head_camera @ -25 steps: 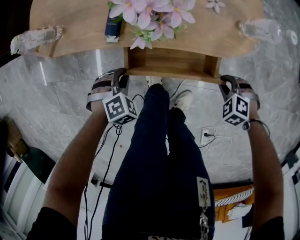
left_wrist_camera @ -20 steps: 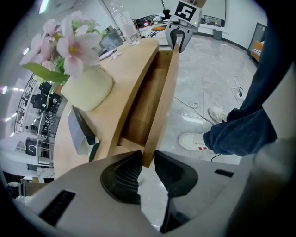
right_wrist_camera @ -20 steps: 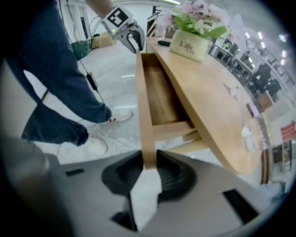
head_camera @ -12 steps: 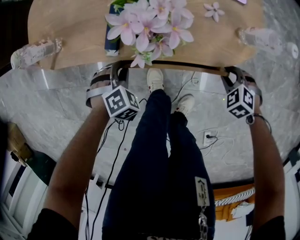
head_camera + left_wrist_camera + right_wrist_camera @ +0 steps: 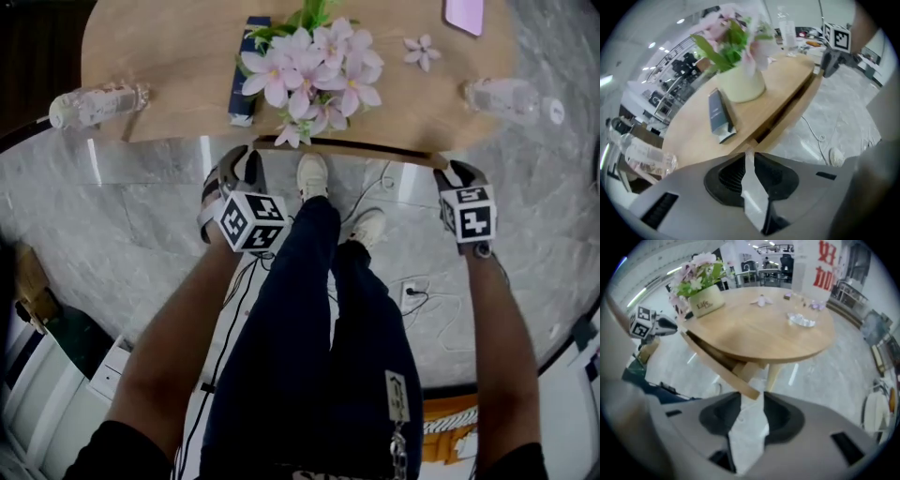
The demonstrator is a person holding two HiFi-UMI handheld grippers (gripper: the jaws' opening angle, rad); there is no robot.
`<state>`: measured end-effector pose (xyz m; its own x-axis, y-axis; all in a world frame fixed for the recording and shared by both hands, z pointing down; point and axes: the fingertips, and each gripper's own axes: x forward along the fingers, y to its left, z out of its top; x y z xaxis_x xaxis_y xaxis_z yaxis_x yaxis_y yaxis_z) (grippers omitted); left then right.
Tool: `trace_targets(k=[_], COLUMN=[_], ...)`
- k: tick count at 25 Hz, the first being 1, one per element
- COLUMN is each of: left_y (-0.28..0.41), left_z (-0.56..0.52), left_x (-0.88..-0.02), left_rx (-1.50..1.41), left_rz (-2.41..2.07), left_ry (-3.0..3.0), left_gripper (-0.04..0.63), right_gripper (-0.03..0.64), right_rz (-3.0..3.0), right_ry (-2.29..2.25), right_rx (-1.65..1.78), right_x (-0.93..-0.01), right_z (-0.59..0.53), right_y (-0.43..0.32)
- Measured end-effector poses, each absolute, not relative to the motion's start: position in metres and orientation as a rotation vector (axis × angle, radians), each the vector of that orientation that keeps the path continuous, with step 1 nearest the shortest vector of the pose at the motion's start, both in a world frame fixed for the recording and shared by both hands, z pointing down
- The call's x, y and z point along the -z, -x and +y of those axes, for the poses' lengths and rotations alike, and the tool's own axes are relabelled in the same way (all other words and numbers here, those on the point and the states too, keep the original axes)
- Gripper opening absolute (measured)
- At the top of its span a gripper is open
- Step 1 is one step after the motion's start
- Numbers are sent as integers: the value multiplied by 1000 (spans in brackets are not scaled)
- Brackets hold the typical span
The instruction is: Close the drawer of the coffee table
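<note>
- Coffee table (image 5: 169, 75): pale wood, smooth and matt.
- Floor (image 5: 122, 216): grey marble, polished, throwing glossy reflections.
- Bottle (image 5: 98, 103), far left: clear, shiny plastic.

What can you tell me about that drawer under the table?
The drawer looks like light wood, with a long curved front that follows the round table's edge. It hangs just under the tabletop, pushed almost fully in. A thin dark gap shows above its front, which juts slightly past the tabletop's rim. No handle shows.
</note>
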<state>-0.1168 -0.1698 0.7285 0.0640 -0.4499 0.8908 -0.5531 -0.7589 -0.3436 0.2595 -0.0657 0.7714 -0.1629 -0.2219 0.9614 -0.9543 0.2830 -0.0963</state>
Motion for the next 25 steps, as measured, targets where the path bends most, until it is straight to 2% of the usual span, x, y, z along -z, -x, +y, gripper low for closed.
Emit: trace_targets(k=[4, 8, 10, 13, 18, 25], left_y=[120, 96, 76, 45, 10, 5], left_z=[-175, -179, -180, -168, -156, -132], left_x=[-661, -568, -508, -410, -243, -92], left_rx=[-1584, -1253, -1036, -755, -344, -16], left_rz=[-1231, -1288, -1286, -1237, -1235, -1303], left_ry=[-2279, -2436, -2504, -2586, -2705, -2755], left_gripper=[55, 29, 24, 23, 23, 21], right_gripper=[169, 164, 142, 72, 40, 37], right_rz=[-1655, -1781, -1891, -2067, -2307, -2563], right_ry=[-1222, -1360, -1444, -1527, -1595, -1620], right_rx=[-942, -815, -748, -614, -391, -262], right_x=[-719, -619, -551, -439, -272, -144], right_z=[-65, -81, -90, -88, -73, -49], right_y=[-262, -268, -266, -256, -227, -177])
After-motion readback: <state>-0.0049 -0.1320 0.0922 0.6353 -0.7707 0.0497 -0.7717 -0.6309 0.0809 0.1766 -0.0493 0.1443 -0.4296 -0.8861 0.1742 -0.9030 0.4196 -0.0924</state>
